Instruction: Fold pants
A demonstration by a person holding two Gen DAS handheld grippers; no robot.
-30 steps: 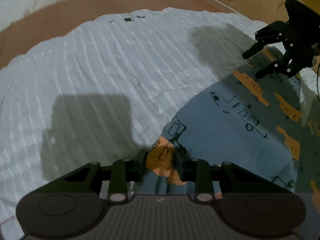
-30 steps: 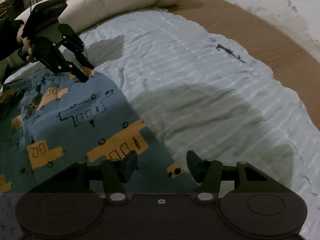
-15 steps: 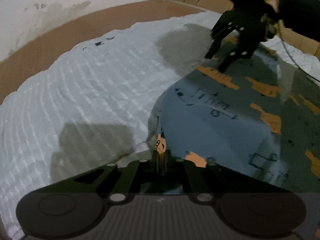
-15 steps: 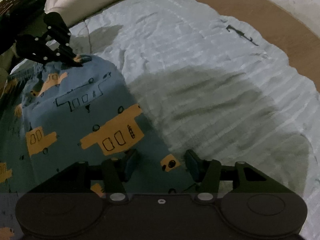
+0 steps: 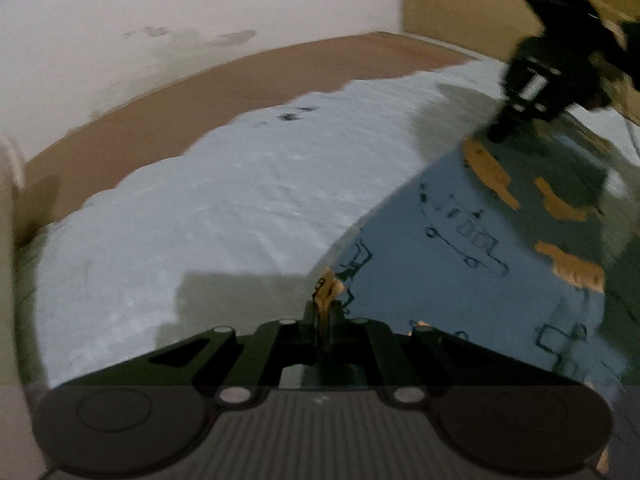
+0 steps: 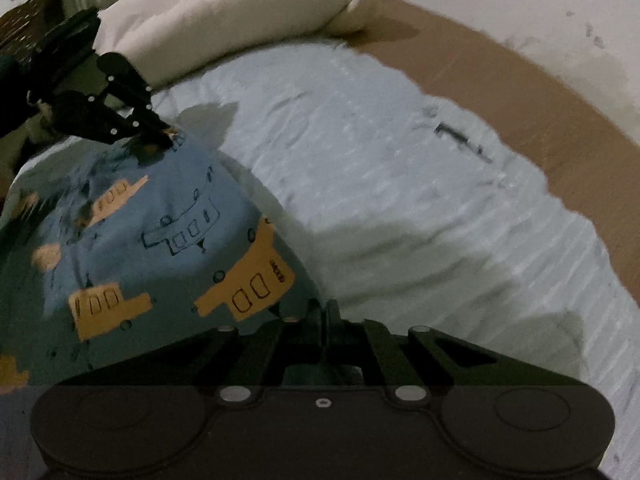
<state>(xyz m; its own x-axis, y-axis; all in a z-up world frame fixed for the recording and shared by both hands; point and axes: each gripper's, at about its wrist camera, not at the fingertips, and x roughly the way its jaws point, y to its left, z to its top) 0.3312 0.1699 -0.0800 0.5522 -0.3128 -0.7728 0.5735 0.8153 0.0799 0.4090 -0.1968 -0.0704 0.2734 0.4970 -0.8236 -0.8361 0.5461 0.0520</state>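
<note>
Pants [image 6: 160, 248] are spread on the bed, blue fabric with orange trucks and little outlined vehicles printed on it. I've got one corner in each gripper and the near edge runs straight between them, pulled up off the bed like a tent. I can't make out which end is waist and which is legs, so I won't call the long axis; the rest of the cloth trails away toward the lower left of my right camera.

Left to right: my left gripper [image 5: 322, 314] has its fingers [image 5: 309, 316] clamped tight on an orange bit of the corner, which pokes up between them. From there the hem stretches up and to the right across that view to my right gripper [image 5: 500, 132], dark and blurry, pinching the far corner. In its own camera the right gripper's fingers [image 6: 333, 314] have just finished closing and sit pressed together at the pants' edge, though the cloth between them is hard to see.

Bed: a white ribbed blanket [image 6: 400, 200] covers the middle, a bit rumpled, with a small dark mark [image 6: 460, 140] on it. A brown mattress [image 6: 540, 100] shows past the blanket. A fat cream pillow [image 6: 224, 12] lies at the head, and a white scuffed wall [image 5: 180, 20] stands behind.
</note>
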